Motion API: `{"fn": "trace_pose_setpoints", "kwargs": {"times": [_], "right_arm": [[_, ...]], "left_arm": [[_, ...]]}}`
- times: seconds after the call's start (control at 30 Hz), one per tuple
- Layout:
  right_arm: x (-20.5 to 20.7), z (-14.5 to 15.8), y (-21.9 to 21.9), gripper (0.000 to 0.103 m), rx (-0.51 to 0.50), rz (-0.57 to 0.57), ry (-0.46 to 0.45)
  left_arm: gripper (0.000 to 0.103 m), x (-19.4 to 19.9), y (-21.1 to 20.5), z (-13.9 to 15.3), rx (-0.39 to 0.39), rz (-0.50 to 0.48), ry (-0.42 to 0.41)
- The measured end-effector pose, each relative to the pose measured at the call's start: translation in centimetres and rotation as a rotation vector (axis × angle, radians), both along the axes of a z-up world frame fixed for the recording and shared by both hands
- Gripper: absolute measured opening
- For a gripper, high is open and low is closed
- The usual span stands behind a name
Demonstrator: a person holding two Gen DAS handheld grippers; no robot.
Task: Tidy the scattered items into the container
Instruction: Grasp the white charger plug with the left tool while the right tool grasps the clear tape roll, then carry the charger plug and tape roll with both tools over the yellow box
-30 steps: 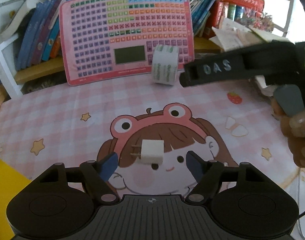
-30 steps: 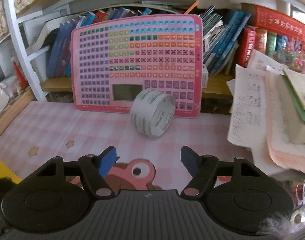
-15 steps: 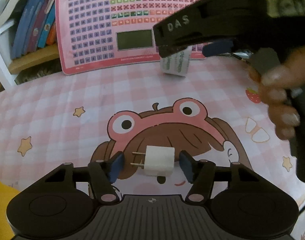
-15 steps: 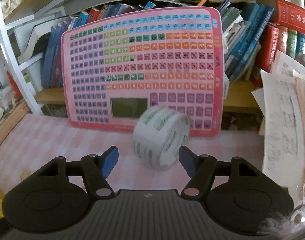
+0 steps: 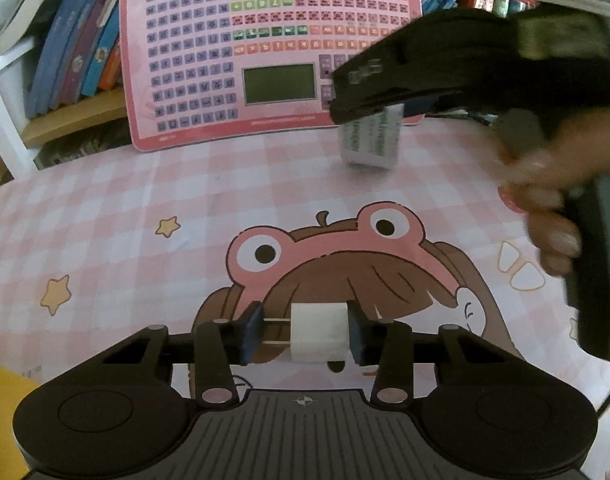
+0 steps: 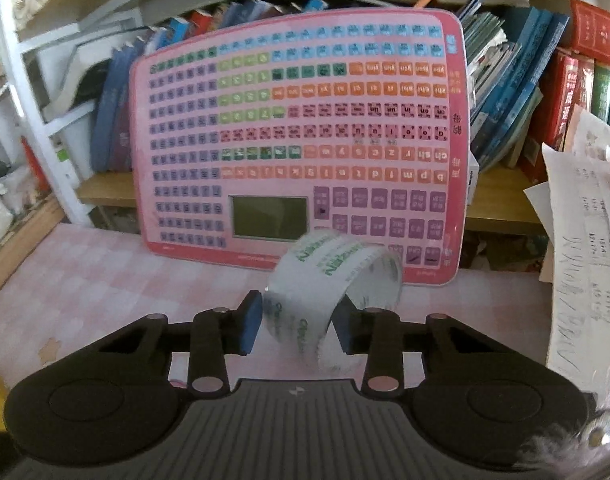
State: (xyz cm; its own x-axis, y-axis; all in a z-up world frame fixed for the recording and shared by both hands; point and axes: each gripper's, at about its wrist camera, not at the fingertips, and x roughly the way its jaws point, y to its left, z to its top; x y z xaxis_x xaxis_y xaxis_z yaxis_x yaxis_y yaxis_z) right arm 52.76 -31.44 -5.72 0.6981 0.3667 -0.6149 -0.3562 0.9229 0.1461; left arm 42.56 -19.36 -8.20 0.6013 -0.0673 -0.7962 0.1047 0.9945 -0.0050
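Two grippers were seen over the pink checked desk mat [image 5: 105, 208]. The left gripper [image 5: 305, 334] was narrowed about a white plug adapter [image 5: 320, 332]: the prong tips were met by the left pad, the adapter body by the right pad, above the cartoon girl print. The right gripper [image 6: 299, 326] was closed partway around a roll of clear tape [image 6: 325, 292], held on edge between the pads, just before the pink keyboard chart [image 6: 305, 140].

You face a white-framed wooden bookshelf [image 6: 105, 192] crammed with books [image 6: 505, 120], above a pink checked cartoon tablecloth [image 5: 105, 220].
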Motion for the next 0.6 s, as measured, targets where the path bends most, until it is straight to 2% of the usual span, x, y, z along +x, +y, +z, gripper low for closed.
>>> {"fn": "trace_pose_setpoints", "kwargs": {"times": [0.03, 0.07, 0.2, 0.33, 0.6], "right_arm": [[-0.6, 0.3, -0.2, 0.028, 0.008, 0.006, -0.001], [-1.0, 0.5, -0.4, 0.010, 0.021, 0.020, 0.010], [-2.9, 1.0, -0.9, 0.005, 0.014, 0.005, 0.041], [-5.0, 1.8, -1.5, 0.004, 0.038, 0.009, 0.064], [-11.0, 3.5, -2.0, 0.004, 0.010, 0.062, 0.080]], "left_arm": [[0.041, -0.1, 0.1, 0.0, -0.005, 0.003, 0.002], [0.041, -0.2, 0.2, 0.1, -0.012, 0.006, 0.006], [0.041, -1.2, 0.7, 0.9, -0.049, 0.014, 0.011], [0.041, -2.8, 1.3, 2.3, -0.054, 0.016, -0.011], [0.041, -6.6, 2.9, 4.7, -0.116, 0.044, -0.023]]}}
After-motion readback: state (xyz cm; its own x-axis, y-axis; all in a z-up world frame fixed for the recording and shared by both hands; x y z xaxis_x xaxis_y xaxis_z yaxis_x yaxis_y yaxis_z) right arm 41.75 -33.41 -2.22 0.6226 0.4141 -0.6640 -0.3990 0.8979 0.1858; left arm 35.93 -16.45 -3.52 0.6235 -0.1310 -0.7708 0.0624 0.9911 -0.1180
